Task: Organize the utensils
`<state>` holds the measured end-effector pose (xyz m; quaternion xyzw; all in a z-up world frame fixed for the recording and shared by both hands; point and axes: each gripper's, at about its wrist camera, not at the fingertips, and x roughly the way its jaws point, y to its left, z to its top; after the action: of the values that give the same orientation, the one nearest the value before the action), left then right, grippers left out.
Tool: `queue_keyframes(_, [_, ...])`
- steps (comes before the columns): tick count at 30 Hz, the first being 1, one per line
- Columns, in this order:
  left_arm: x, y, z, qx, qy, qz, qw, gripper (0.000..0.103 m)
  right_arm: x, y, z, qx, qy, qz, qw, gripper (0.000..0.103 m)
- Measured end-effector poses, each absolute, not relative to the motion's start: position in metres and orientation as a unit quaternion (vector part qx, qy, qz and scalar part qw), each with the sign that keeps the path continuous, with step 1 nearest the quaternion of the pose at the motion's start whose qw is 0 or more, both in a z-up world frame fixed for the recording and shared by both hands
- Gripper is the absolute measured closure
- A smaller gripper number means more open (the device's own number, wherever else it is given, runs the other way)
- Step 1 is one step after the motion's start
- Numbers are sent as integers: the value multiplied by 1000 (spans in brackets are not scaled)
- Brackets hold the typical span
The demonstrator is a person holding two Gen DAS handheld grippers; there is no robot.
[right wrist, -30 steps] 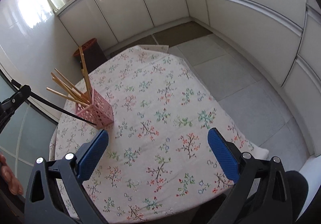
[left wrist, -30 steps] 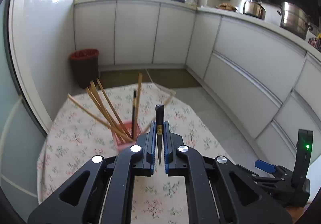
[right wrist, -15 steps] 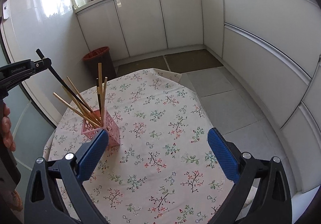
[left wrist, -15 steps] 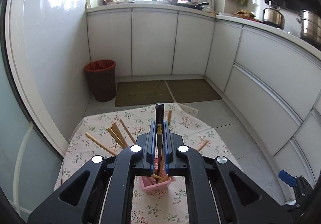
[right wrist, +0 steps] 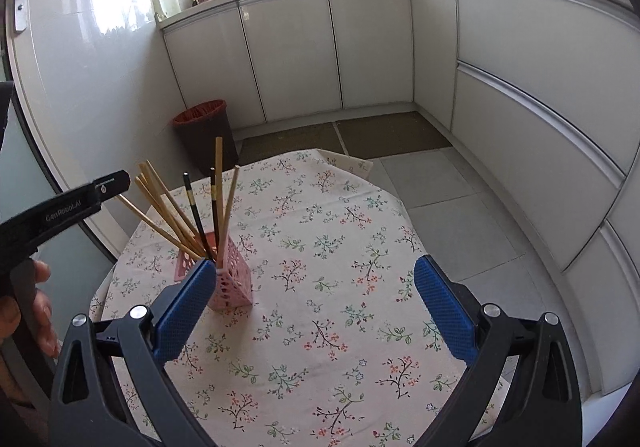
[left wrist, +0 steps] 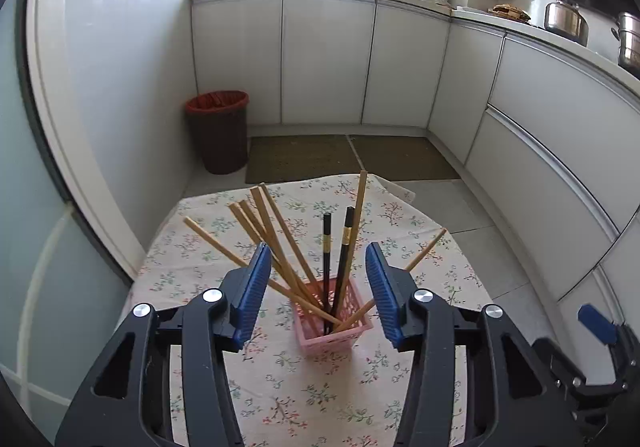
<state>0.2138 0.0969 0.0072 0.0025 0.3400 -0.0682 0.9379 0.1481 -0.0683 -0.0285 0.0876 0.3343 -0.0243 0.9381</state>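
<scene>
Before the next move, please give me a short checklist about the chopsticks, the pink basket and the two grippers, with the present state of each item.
1. Black chopsticks inside the pink basket: ok, both stand in it.
2. Left gripper free of the chopsticks: ok, its jaws are opening and nothing is pressed between the pads.
3. Right gripper empty: ok, wide open over the floral tablecloth.
4. Basket upright: ok, it stands on the cloth.
5. Wooden chopsticks contained: ok, all lean in the basket, fanned out.
6. No utensil left on the table: cannot tell, the near edge is hidden by the grippers.
</scene>
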Motion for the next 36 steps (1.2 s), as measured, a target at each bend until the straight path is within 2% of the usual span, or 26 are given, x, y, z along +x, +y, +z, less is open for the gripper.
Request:
queue_keyframes(4, [198,99,12,8,329,-41,943,47,148,-57,-11,75,305,-34,949,7])
queue_keyframes(6, [192,103,13,1,326,-34,945,32,147,-53,-3,70,293,-41,953,7])
queue_keyframes(9, [178,108,19,-10,310,-20,951,17,141,-51,7,60,278,-56,957,7])
queue_keyframes(12, [164,108,26,-11,302,-15,953,8,136,-52,13,55,268,-68,959,7])
queue_keyframes(23, [119,101,52,-28,286,-9,958,7,97,-62,44,46,205,-113,971,7])
queue_keyframes(32, [90,86,66,15,282,56,958,7,77,-67,56,48,232,-110,965,7])
queue_keyframes(36, [77,85,73,4,276,54,960,7,68,-69,60,46,229,-117,965,7])
